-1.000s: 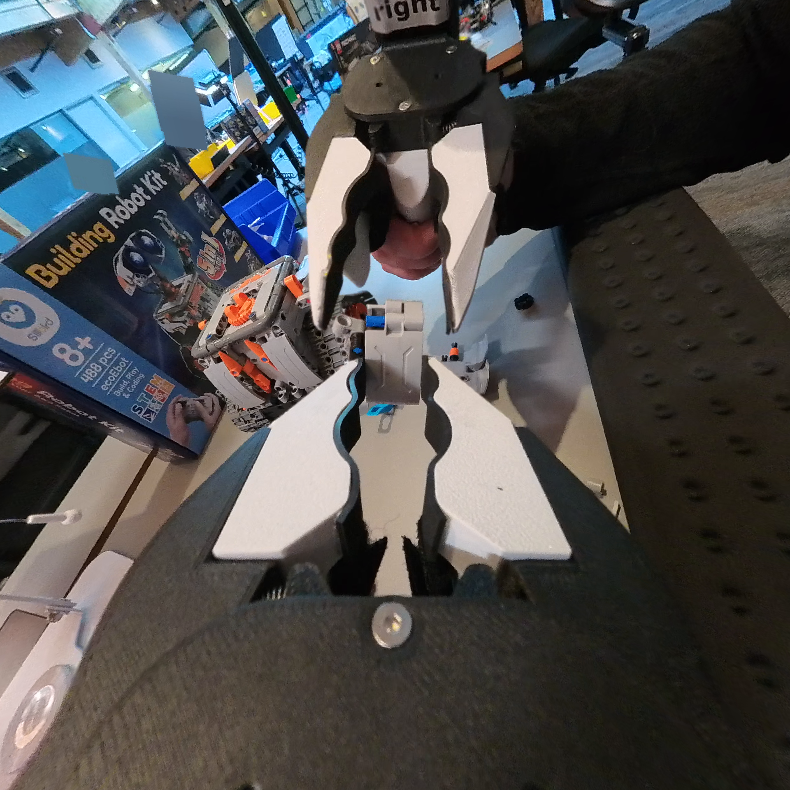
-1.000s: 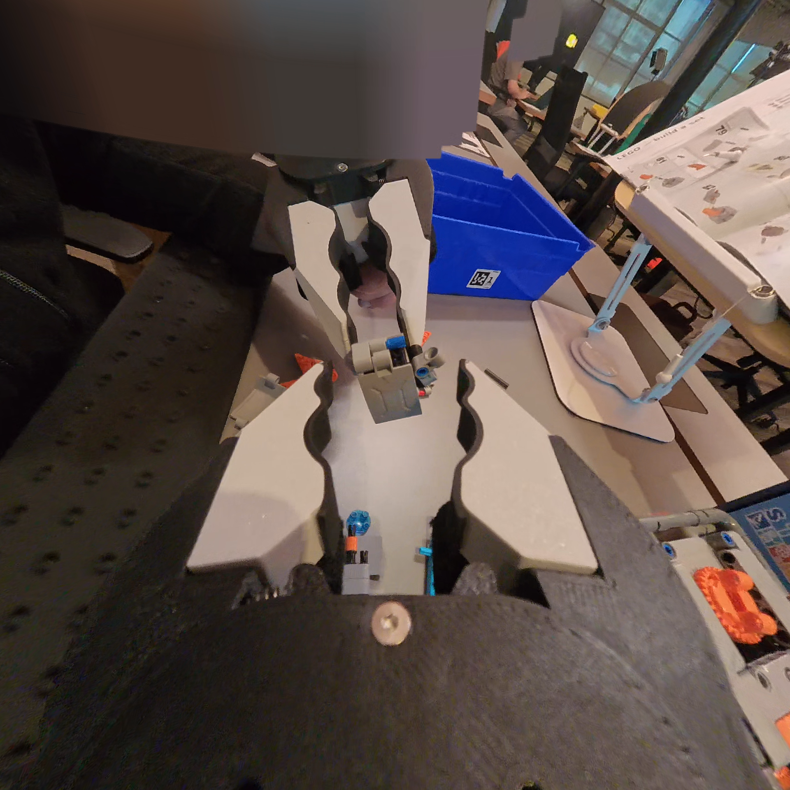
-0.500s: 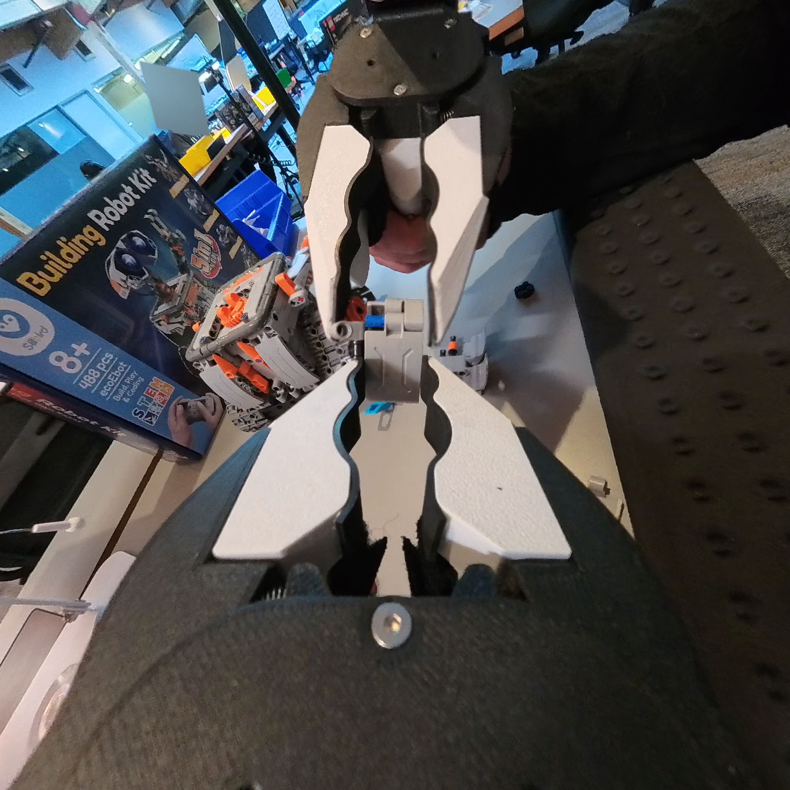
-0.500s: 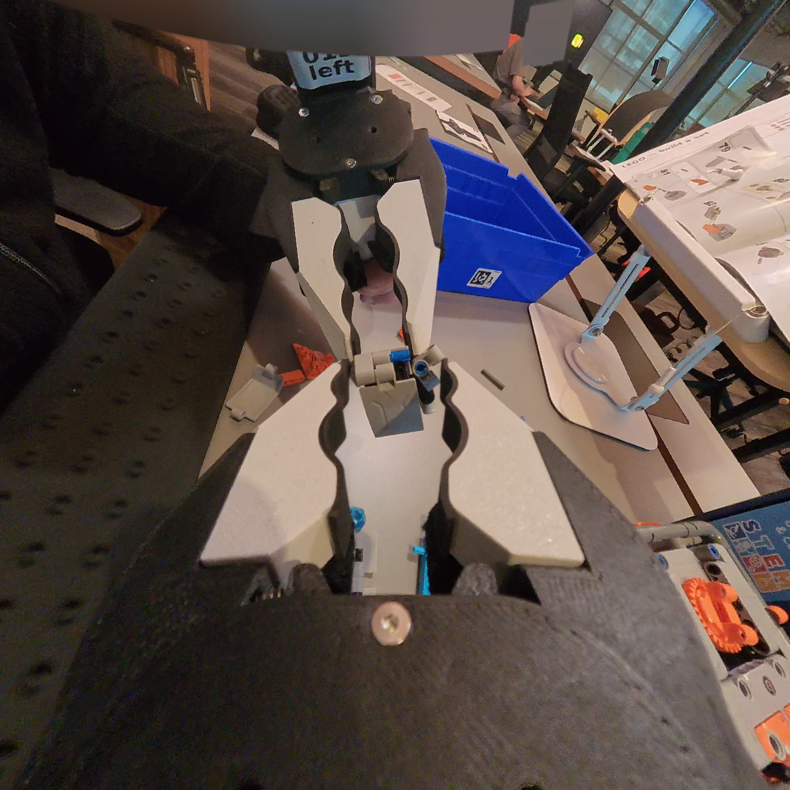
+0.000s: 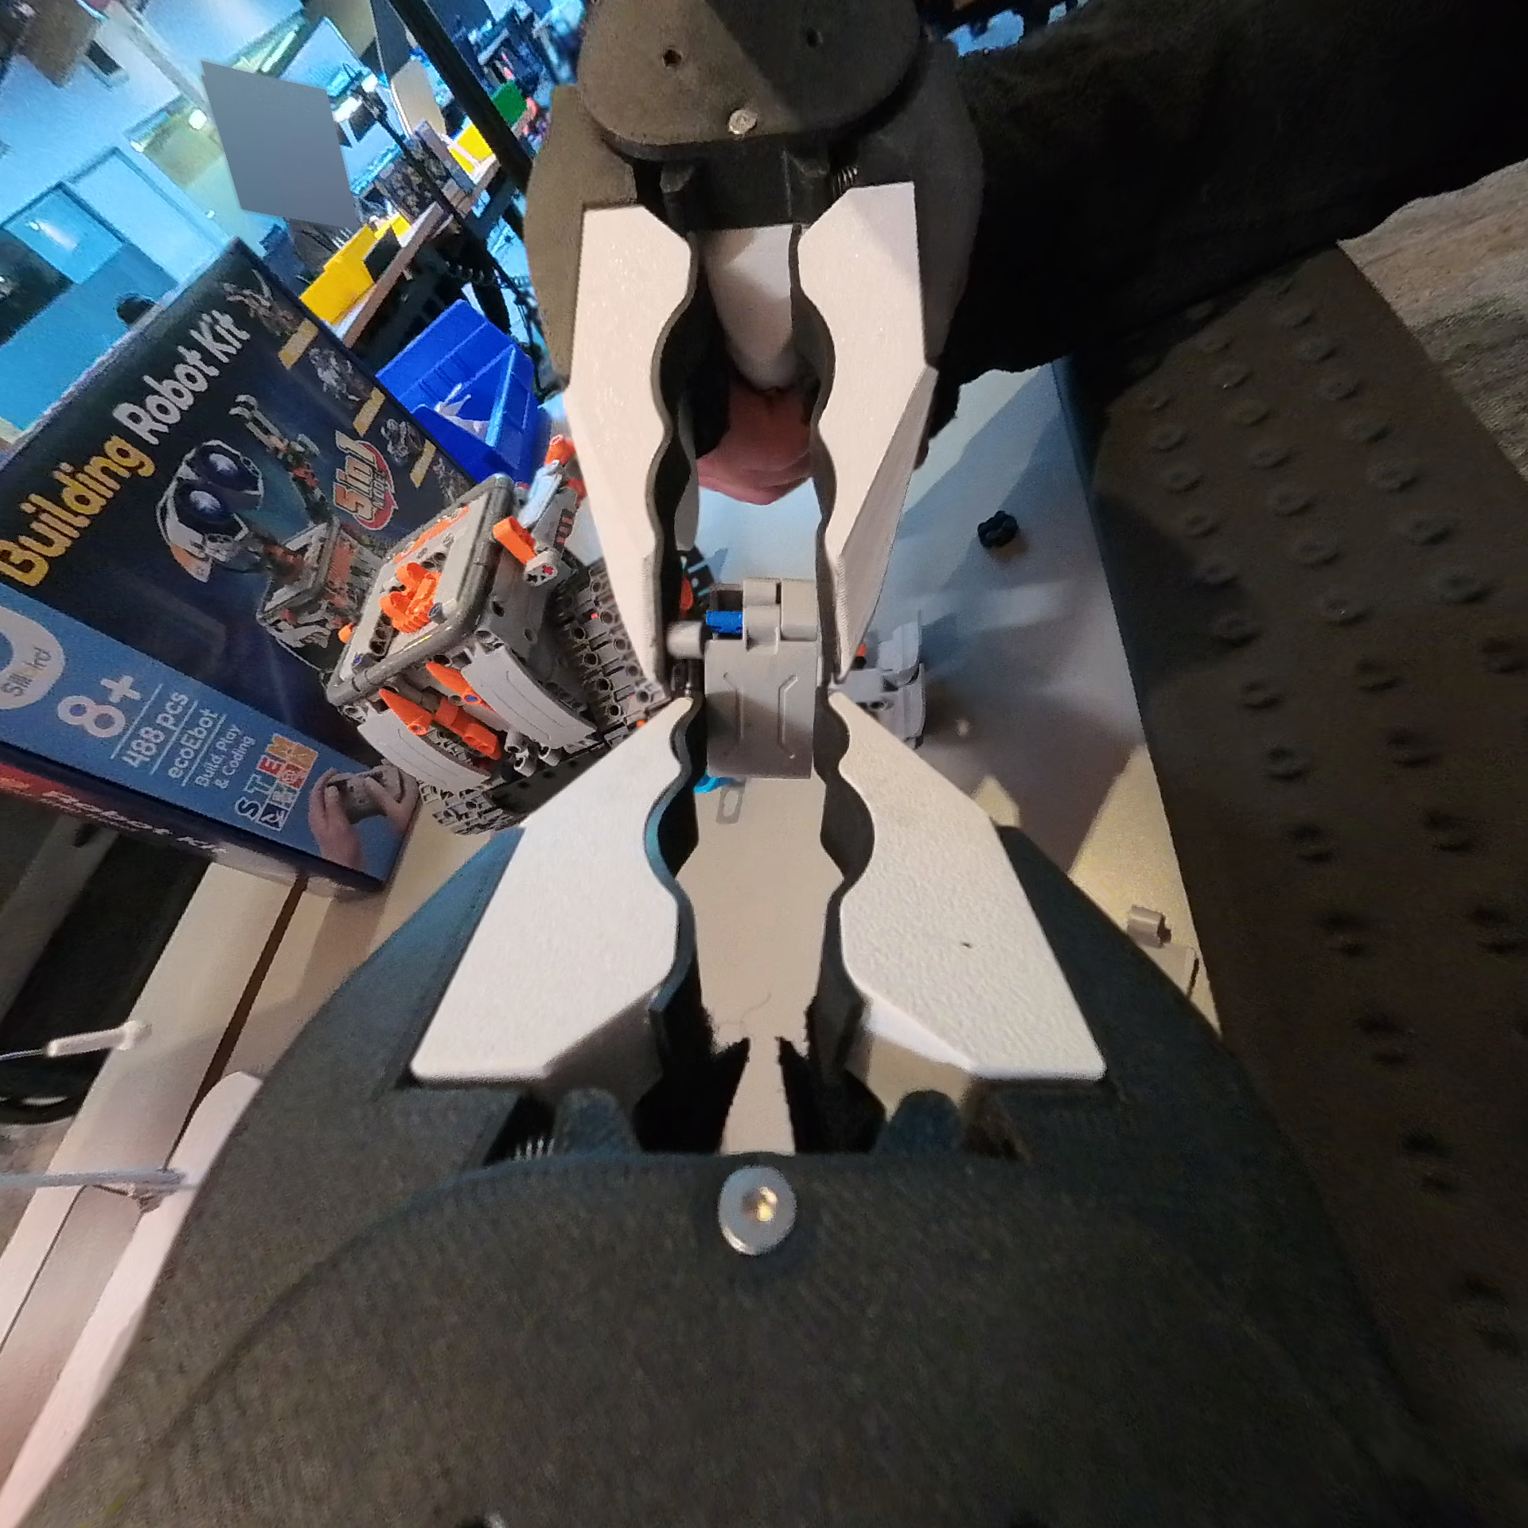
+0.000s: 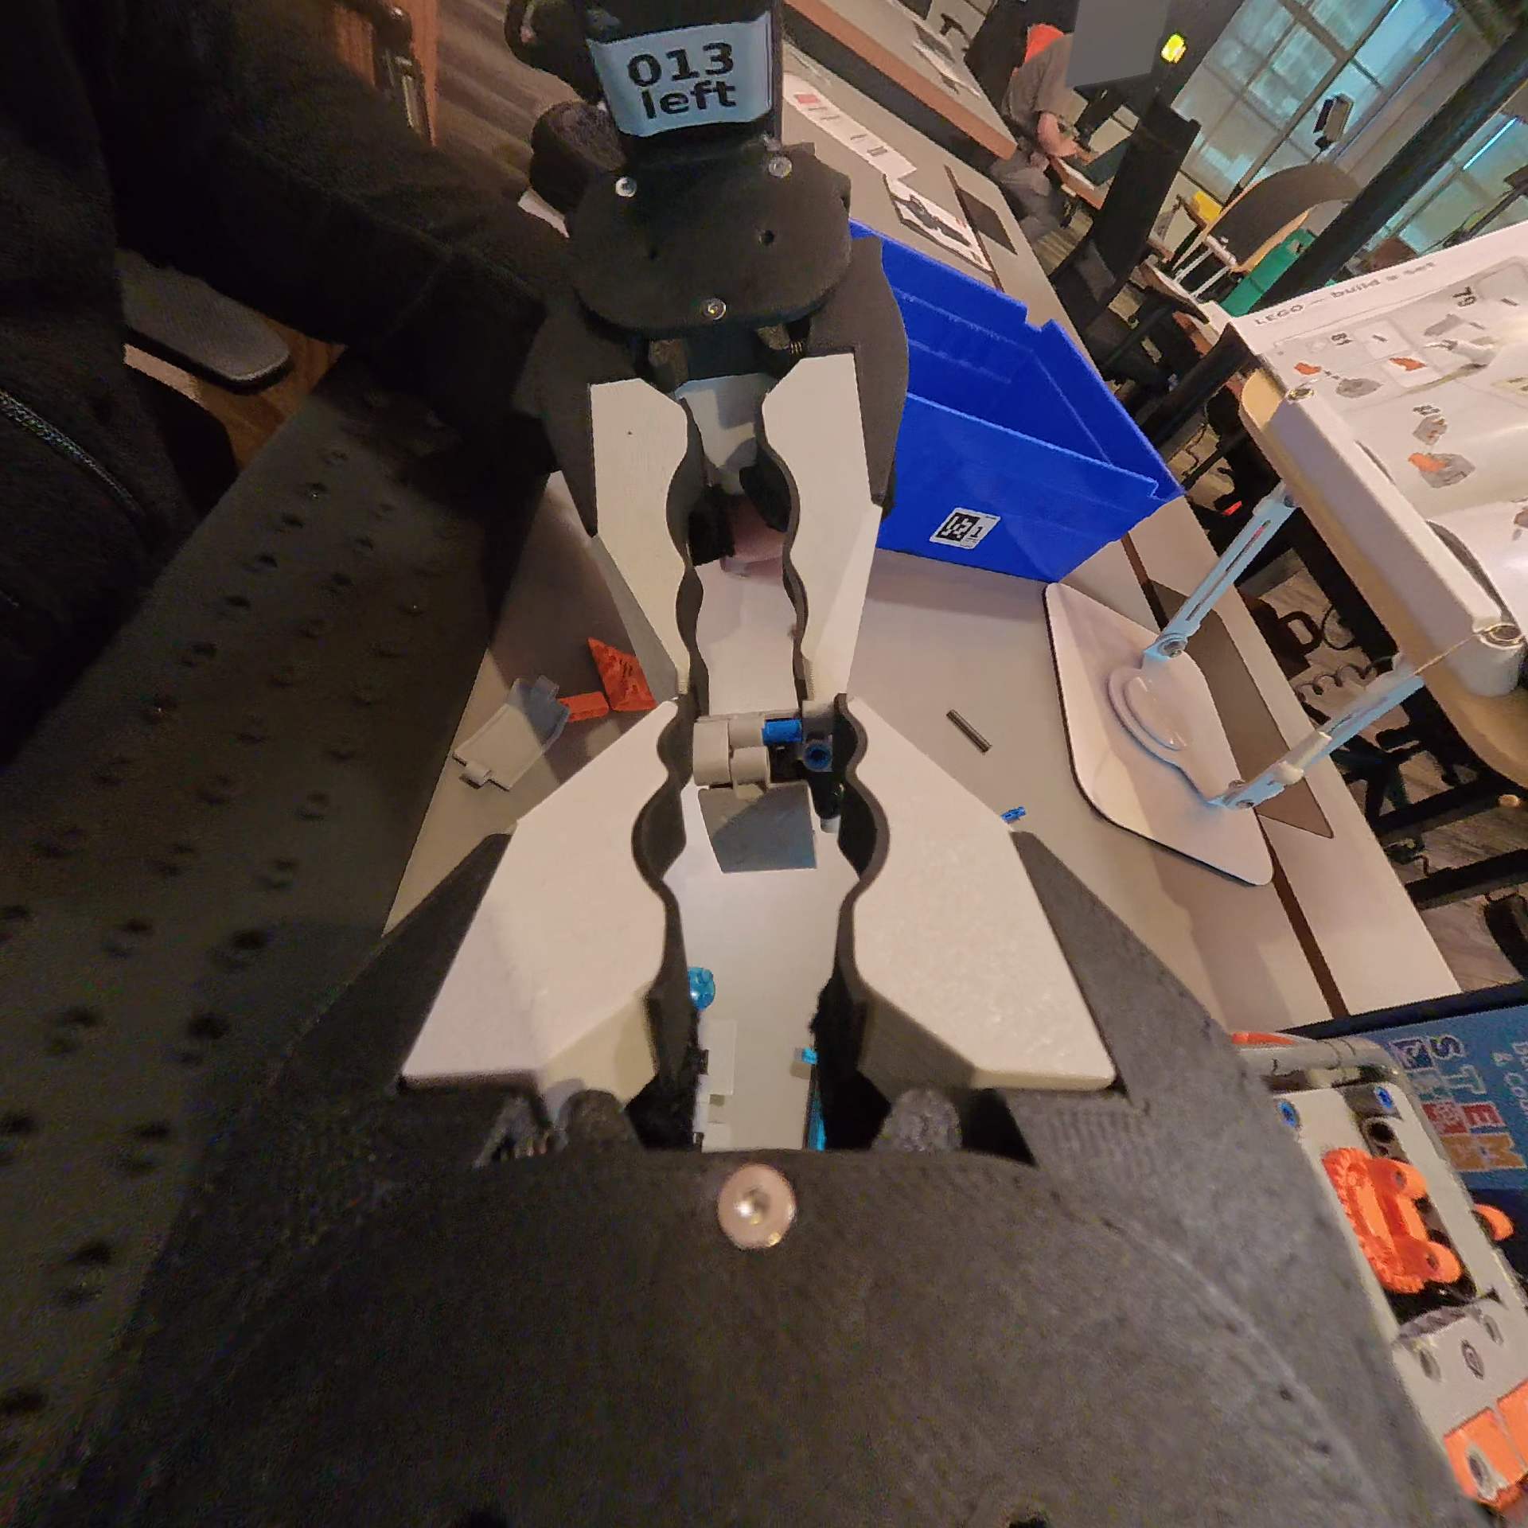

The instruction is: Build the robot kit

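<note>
Together, both grippers are meeting nose to nose over the pale table [image 5: 1033, 661], and both are holding the same small grey brick assembly [image 5: 761, 711]. The left gripper [image 5: 756, 703] is pressing its two white fingertips against the flat sides of the grey panel part, so it is closed on the piece. The right gripper [image 6: 756, 736] is coming from the opposite side and is squeezing the upper end of the piece, where the round grey connectors and a small blue pin [image 6: 779, 731] are sitting; its jaws are also closed on it. The assembly is hanging a little above the table, between the two pairs of tips. Just beside it, a larger grey and orange brick model [image 5: 463, 653] is standing in front of a dark blue kit box [image 5: 165, 529]. Behind the left gripper a blue bin [image 6: 1017, 463] is resting on the table, and a white stand with a booklet [image 6: 1157, 719] is standing to the side. Near the table edge some loose orange pieces [image 6: 616, 674] and a grey panel [image 6: 508, 736] are lying.
</note>
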